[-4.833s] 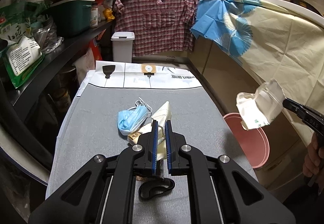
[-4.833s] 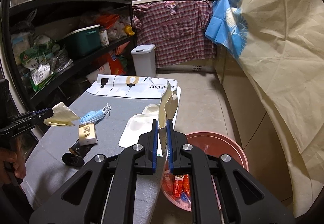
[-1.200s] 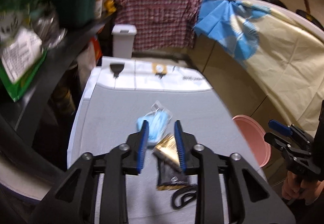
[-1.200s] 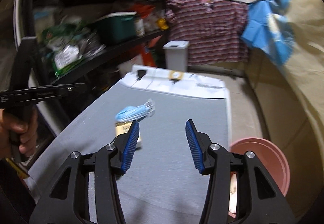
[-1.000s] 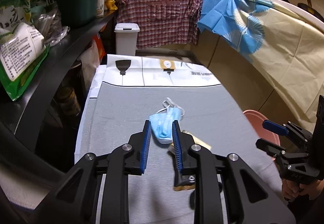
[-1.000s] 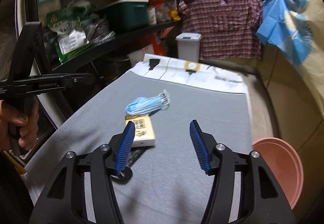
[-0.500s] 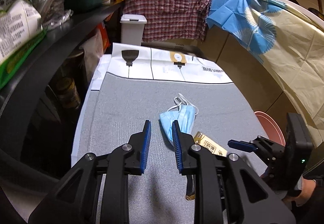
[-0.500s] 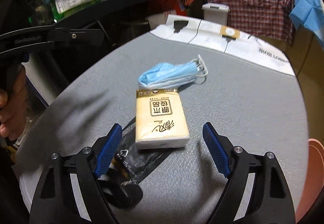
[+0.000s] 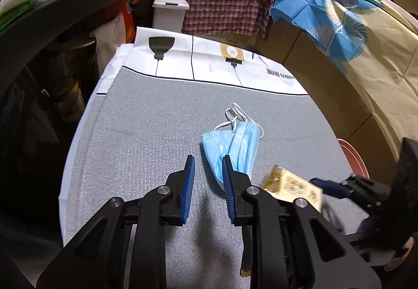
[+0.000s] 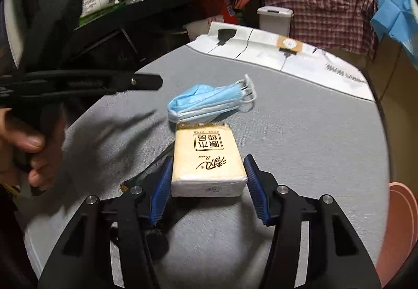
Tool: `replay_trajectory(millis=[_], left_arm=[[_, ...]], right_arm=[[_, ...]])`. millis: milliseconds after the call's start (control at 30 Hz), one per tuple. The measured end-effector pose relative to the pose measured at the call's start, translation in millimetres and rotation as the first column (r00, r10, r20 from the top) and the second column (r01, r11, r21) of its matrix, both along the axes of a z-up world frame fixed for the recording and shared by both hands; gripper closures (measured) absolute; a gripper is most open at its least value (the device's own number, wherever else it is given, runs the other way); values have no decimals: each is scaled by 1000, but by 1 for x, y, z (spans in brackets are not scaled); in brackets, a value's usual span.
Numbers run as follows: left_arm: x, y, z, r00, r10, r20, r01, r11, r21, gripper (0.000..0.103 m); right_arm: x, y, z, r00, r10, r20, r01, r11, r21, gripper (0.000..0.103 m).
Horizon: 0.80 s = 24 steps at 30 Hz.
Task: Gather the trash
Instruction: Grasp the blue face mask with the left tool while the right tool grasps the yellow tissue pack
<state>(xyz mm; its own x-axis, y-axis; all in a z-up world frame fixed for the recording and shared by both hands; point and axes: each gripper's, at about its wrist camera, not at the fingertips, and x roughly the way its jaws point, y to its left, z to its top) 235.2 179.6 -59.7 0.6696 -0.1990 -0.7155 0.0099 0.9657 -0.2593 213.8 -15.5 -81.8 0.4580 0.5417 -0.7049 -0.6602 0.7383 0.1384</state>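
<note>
tissues first: the tissue pack [image 10: 207,159] lies flat on the grey table [image 10: 313,137], right between the fingers of your right gripper [image 10: 206,187], its long axis running straight away from you along them. the jaws are closing with the pack between them; the pads look just short of its sides, so it isn't held yet. your left gripper [image 9: 206,184] is narrowly open and empty, with the blue mask [image 9: 232,147] just ahead and slightly right of its tips. the pink bin [image 10: 399,231] waits off the table's right edge, nearer your right hand.
</note>
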Motion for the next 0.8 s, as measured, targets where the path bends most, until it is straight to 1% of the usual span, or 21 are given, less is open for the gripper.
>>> replay_trajectory(millis=[133, 200, 367, 467, 567, 633, 667, 700, 800], left_arm=[[5, -2, -8, 1000, 0, -23, 0, 1000, -15, 78], [7, -5, -12, 1000, 2, -27, -2, 1000, -8, 69], [12, -12, -21, 999, 6, -50, -6, 1000, -8, 69], [14, -21, -24, 998, -17, -61, 18, 1000, 12, 69], [16, -28, -29, 996, -32, -82, 36, 998, 54, 69], [16, -30, -29, 996, -39, -82, 44, 997, 57, 75], [16, -30, -28, 996, -43, -80, 48, 997, 60, 81], [16, -31, -26, 996, -45, -76, 50, 997, 66, 85], [15, -31, -21, 997, -38, -68, 44, 996, 83, 89]], right_arm=[[3, -22, 7, 999, -47, 27, 47, 999, -8, 49], [6, -30, 6, 997, -77, 31, 78, 997, -26, 49], [16, -46, -9, 991, -134, 8, 135, 987, -92, 49], [21, -45, -26, 990, -141, -25, 136, 979, -154, 49], [22, -44, -27, 989, -147, -18, 142, 977, -156, 49], [21, -42, -28, 989, -150, -12, 146, 976, -160, 49], [22, -42, -28, 989, -151, -10, 147, 976, -160, 49], [21, -41, -28, 988, -151, -9, 148, 976, -159, 49], [22, -42, -29, 988, -155, -7, 152, 976, -155, 50]])
